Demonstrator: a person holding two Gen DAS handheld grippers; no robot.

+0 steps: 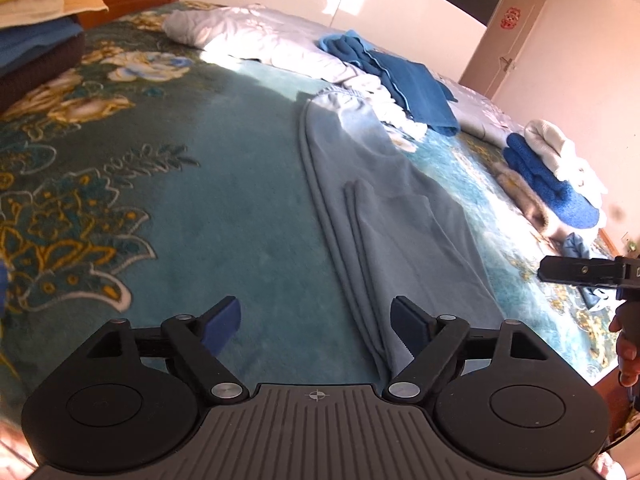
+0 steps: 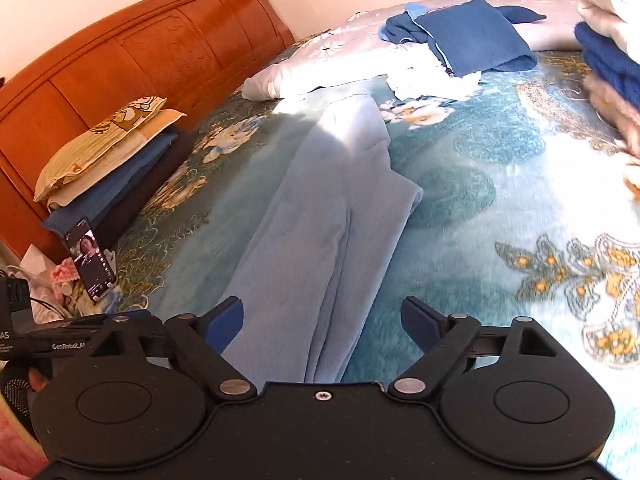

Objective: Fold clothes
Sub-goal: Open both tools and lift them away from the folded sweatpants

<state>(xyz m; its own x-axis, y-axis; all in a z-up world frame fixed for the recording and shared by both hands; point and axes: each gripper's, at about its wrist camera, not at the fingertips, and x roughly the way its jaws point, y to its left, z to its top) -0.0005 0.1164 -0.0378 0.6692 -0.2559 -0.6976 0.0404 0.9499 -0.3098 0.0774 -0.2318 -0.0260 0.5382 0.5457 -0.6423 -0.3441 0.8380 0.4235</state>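
Trousers [image 1: 384,208], pale blue, soft and limp, lie folded lengthwise on the bed [image 1: 224,208]; both tools [image 1: 316,322] [image 2: 322,320] hover spread, empty; grip the hem corners.

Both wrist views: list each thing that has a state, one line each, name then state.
left gripper: jaws open, nothing held
right gripper: jaws open, nothing held
light blue trousers: folded lengthwise, flat on the blanket
dark blue jacket: unfolded, crumpled on the quilt
phone: propped upright, screen lit
door: shut
folded pile: stacked
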